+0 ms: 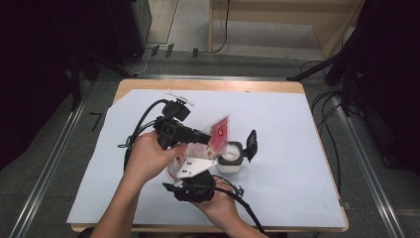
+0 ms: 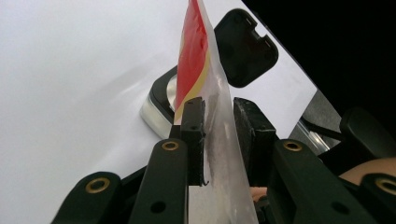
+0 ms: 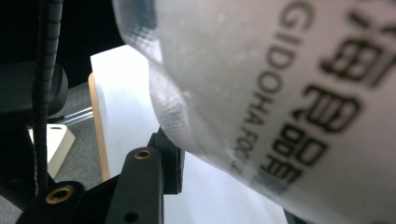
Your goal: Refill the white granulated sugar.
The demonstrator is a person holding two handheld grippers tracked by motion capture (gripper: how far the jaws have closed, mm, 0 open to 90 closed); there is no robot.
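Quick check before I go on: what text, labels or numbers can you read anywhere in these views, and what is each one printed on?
"GIDOHA FOO..." on the clear plastic bag, cut off by blur, in the right gripper view.
Large Chinese characters beside it on the same bag: too blurred and cropped to read.
Print on the bag's red label in the high view: too small to read.
Open-lidded container: no text visible.

On the bag [image 3: 289,93] in your right gripper view you can read black Latin capitals — "GIDOHA", then a cut-off "FOO" — running along its clear film. Beside them stand larger characters, too blurred to read. The bag's red label in your other views shows no legible print.
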